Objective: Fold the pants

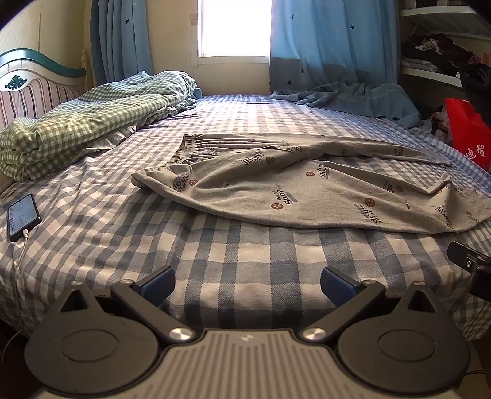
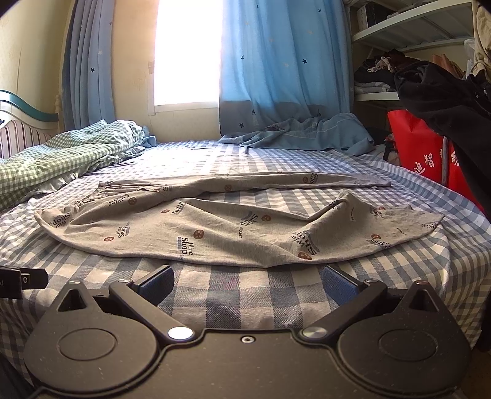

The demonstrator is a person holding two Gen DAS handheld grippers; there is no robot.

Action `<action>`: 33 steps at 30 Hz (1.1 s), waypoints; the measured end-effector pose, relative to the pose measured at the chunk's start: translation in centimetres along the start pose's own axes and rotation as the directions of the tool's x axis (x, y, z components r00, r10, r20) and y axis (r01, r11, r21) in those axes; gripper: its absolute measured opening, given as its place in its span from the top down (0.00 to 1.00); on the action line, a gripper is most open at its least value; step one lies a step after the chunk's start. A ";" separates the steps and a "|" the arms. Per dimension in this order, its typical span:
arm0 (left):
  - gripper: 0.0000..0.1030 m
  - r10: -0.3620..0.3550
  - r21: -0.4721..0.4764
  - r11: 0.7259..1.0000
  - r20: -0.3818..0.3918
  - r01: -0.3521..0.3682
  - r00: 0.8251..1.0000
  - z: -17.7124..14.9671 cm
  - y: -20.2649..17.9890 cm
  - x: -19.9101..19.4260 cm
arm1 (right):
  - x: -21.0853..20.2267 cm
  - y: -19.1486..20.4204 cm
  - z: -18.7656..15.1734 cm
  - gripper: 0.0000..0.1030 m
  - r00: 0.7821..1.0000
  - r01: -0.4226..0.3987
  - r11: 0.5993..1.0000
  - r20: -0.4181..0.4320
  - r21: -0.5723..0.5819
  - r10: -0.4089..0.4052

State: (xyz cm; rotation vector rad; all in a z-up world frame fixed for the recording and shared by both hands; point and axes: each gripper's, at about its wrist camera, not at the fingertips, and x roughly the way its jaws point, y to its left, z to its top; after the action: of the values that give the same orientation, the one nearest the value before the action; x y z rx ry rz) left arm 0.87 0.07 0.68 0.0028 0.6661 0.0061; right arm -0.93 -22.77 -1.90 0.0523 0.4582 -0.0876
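Sunlit window (image 1: 234,27) and blue curtains (image 1: 334,46) back a checked bed (image 1: 233,245) where grey pants (image 1: 276,190) lie spread. Near the pants, the left gripper (image 1: 247,285) and right gripper (image 2: 247,284) hover, jaws wide apart, empty.

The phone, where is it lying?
In the left wrist view, the phone lies on the checked bedsheet at far left, below the green quilt.

- pants (image 1: 276,187): grey, scattered with dark "Wine Shop" lettering and small brown-red round badges
- bed sheet (image 1: 233,254): blue-and-white check
- quilt (image 1: 76,122): green-and-white gingham (finer squares than the sheet)
- curtains (image 2: 276,67): light blue with small dark stars
- bag (image 2: 420,150): red with white characters
- headboard (image 1: 27,92): pink-and-white stripes, teal trim
- gripper fingers (image 1: 159,284): black with blue pads
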 end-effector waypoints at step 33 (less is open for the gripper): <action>0.00 -0.021 -0.041 0.999 -0.005 0.021 1.000 1.4 0.9 0.8 | 1.6 0.5 1.3 0.00 0.997 0.034 0.999 -0.064 -0.010 -0.034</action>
State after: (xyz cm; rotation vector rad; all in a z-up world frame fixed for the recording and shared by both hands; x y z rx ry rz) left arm 2.32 1.01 1.30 -0.0432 0.6709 -0.0005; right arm 1.10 -22.51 -1.41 0.0384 0.5235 -0.1176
